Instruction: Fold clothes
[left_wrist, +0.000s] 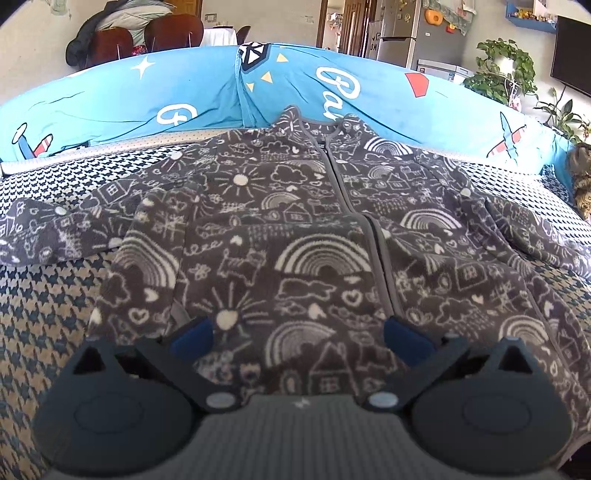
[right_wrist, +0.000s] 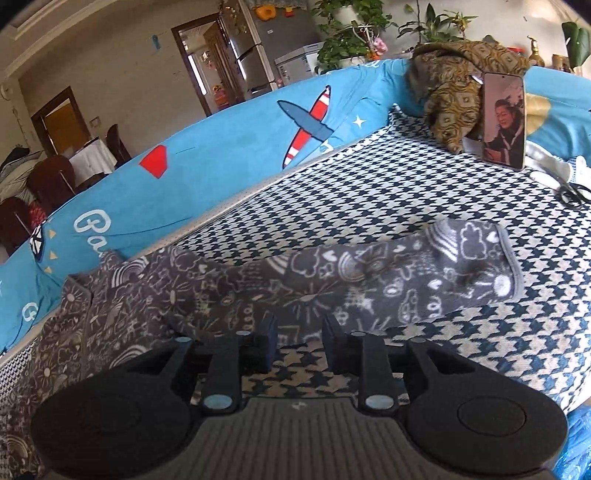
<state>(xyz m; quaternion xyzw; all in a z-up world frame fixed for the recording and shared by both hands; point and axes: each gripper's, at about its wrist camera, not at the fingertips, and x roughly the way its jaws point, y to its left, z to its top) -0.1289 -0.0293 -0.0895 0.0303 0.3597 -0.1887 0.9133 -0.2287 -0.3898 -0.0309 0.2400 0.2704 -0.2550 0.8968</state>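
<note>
Both tongs open, empty | left tongs (left_wrist: 297, 338) over jacket (left_wrist: 295, 229) | right tongs (right_wrist: 300, 341) beside sleeve (right_wrist: 424, 273)

Jacket (left_wrist: 295, 229): dark grey fleece with white line doodles of rainbows, suns, clouds, houses and hearts; lighter grey trim at zip and cuff. Cover (right_wrist: 424, 184): houndstooth weave, navy on cream, turning tan toward the near side. Bolster (left_wrist: 166, 96): bright blue, printed with white stars and script, yellow triangles, a red patch and red-and-white striped planes. Cloth (right_wrist: 454, 96), far right: olive-gold with a geometric, possibly brocade, pattern. Left gripper (left_wrist: 295, 332): black, blue pads (left_wrist: 194, 336). Right gripper (right_wrist: 298, 341): black.
</note>
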